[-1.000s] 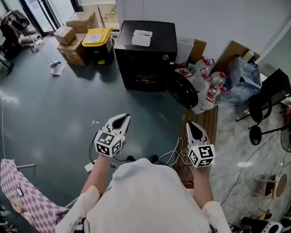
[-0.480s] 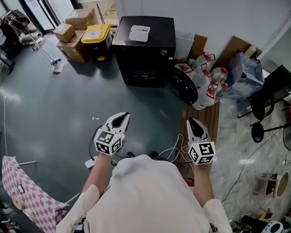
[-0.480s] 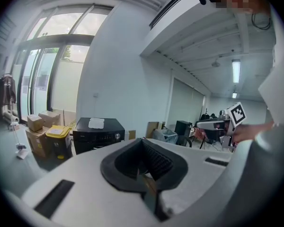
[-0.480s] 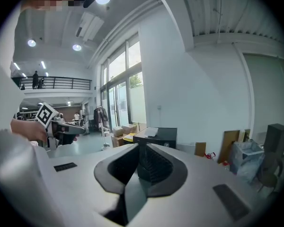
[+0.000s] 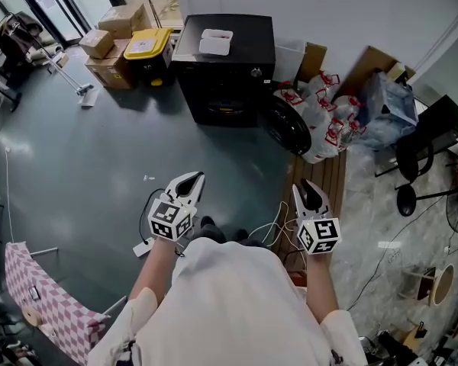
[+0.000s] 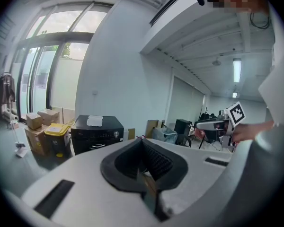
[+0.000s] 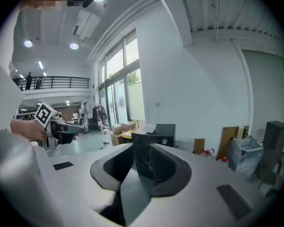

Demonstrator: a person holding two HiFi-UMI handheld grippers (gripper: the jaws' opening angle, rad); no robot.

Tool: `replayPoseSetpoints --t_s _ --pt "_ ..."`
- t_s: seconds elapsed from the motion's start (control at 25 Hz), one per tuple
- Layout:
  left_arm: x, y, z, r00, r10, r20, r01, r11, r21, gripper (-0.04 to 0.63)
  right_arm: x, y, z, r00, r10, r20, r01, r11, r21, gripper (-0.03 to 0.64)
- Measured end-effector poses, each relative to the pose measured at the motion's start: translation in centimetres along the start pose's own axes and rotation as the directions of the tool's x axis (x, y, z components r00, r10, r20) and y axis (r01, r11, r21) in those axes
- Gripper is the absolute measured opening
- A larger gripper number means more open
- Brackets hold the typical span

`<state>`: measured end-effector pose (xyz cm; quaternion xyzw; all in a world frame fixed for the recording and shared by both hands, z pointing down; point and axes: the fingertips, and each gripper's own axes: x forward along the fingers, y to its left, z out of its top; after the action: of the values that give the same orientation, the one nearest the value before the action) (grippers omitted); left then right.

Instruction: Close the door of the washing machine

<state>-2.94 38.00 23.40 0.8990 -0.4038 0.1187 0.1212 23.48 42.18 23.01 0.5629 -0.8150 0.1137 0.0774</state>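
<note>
The black washing machine (image 5: 225, 67) stands against the far wall, and its round door (image 5: 286, 124) hangs open to the right. Both grippers float well short of it, over the floor in front of the person. My left gripper (image 5: 189, 183) is shut and empty, its tips meeting (image 6: 143, 140). My right gripper (image 5: 305, 193) has just been opening. Its jaws stand apart with nothing between them (image 7: 141, 148), and the machine (image 7: 156, 134) shows through the gap. The machine (image 6: 97, 131) is also far ahead in the left gripper view.
A white tray (image 5: 215, 42) lies on the machine. Cardboard boxes (image 5: 111, 29) and a yellow-lidded bin (image 5: 147, 48) stand to its left. Red-and-white bags (image 5: 320, 124) lie right of the door. Cables (image 5: 271, 235) trail on the floor by wooden slats (image 5: 332, 181), with a black chair (image 5: 427, 147) further right.
The right gripper's jaws have parted. Both grippers have shifted slightly, and the washing machine now sits a little higher in the head view.
</note>
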Motion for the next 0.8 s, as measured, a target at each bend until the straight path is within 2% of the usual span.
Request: replayPoseSetpoints --t_s 0.36,0.8 --pt "3.7 3.2 -0.3 0.999 -0.038 -0.022 0.038 0.999 -0.011 0.008 3.6 -1.4 -0.7 0.998 -0.051 -0.037 0.052 0.999 0.014 0.116" --pt "11.4 12.0 2.9 0.991 -0.126 -0.04 0.126 0.992 0.013 0.008 13.7 -2.7 1.4 0.989 -0.128 -0.073 0.13 0.991 0.02 0.117"
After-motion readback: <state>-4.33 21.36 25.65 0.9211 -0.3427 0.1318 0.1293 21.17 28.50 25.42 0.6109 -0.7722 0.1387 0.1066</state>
